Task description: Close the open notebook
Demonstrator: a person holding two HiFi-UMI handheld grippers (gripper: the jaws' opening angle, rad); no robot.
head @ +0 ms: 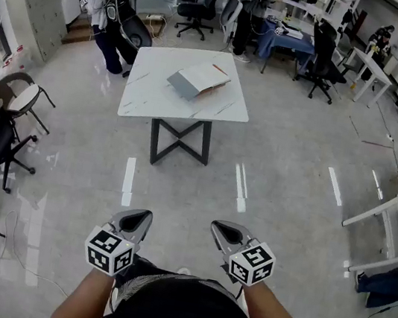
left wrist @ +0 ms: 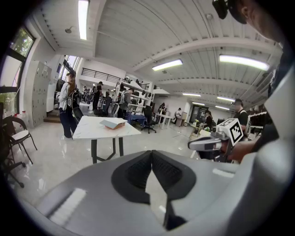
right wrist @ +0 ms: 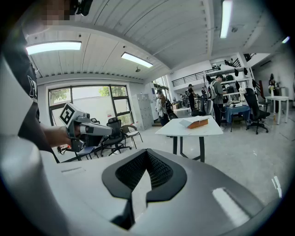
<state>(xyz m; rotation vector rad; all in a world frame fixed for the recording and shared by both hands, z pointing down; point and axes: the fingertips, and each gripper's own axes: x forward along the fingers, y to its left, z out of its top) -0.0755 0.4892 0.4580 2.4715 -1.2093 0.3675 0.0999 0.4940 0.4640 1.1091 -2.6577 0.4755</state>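
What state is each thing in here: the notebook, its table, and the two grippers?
notebook: open, lying on the table, nothing touching it.
white table: upright, carrying the notebook.
left gripper: shut, empty, well short of the table.
right gripper: shut, empty, well short of the table.

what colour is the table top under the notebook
The table top is white with faint grey veins; best in head view.
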